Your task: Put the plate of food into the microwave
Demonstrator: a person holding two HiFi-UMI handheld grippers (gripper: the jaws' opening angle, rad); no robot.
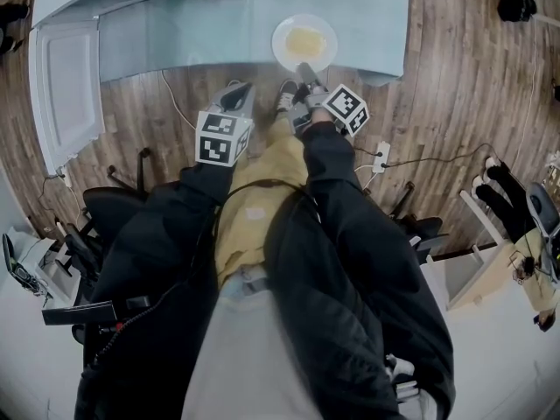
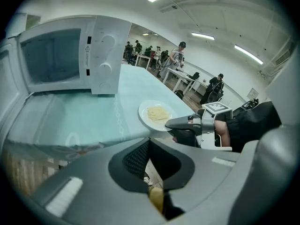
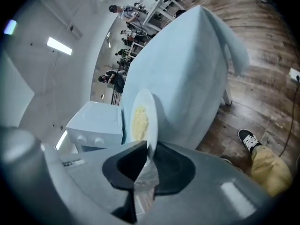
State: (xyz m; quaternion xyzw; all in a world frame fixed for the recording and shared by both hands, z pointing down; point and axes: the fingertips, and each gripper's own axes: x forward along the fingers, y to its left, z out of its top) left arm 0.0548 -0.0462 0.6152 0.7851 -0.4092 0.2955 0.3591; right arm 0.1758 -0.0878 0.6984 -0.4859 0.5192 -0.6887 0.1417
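A white plate (image 1: 304, 42) with pale yellow food on it rests near the front edge of the light blue table (image 1: 175, 33). My right gripper (image 1: 304, 70) is shut on the plate's near rim. In the right gripper view the rim (image 3: 151, 125) runs straight in between the jaws of the right gripper (image 3: 149, 151). The white microwave (image 2: 70, 55) stands at the table's left with its door (image 1: 66, 86) swung open. My left gripper (image 1: 238, 94) hangs shut and empty just off the table's front edge, left of the plate (image 2: 157, 112).
Wooden floor lies in front of the table, with a power strip and cable (image 1: 381, 156) to the right. Dark office chairs (image 1: 105, 204) stand beside the person. People and desks (image 2: 178, 64) fill the room's far end.
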